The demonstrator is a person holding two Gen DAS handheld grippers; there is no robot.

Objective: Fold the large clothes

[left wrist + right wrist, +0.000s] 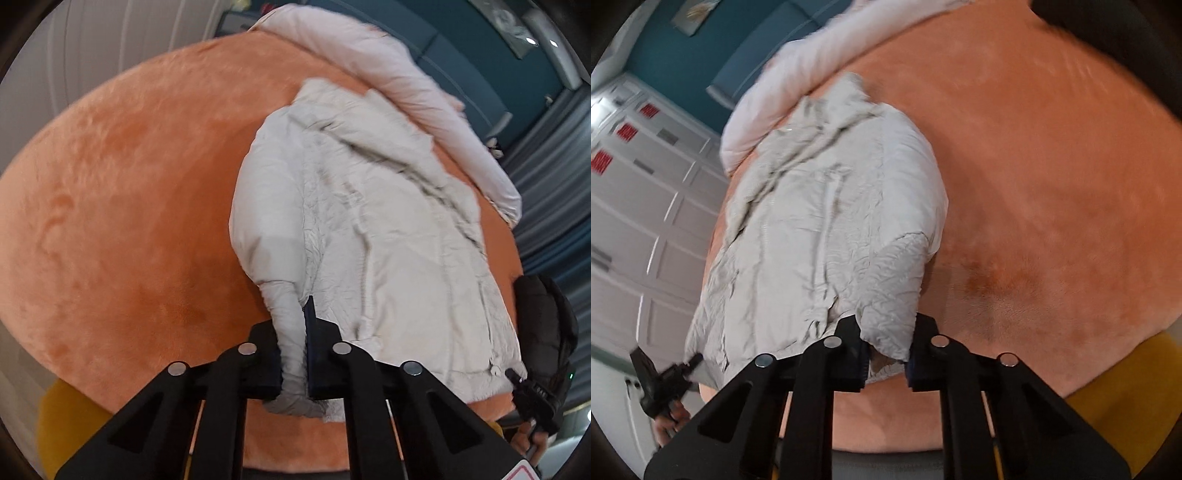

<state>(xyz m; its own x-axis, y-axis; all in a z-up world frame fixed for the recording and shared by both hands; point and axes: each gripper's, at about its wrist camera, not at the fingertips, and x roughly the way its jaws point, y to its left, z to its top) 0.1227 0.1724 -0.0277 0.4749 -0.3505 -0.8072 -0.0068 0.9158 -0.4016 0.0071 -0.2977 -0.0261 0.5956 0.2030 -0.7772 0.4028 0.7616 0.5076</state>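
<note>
left wrist view: your left gripper [295,350] is clamped narrow on the jacket's left cuff [291,354]; the jacket [369,229] lies front-up on the orange blanket [129,203], collar far, hem near; pink duvet [406,92] beyond it
right wrist view: your right gripper [886,354] stands wider, with the right cuff [886,332] between its fingers; full pinch on it can't be confirmed; left gripper shows near left [657,384]
step: probably folding both sleeves in over the chest
technique: lift both cuffs evenly; cross them flat over the zip; avoid dragging the body; release only once the sleeves lie flat
</note>
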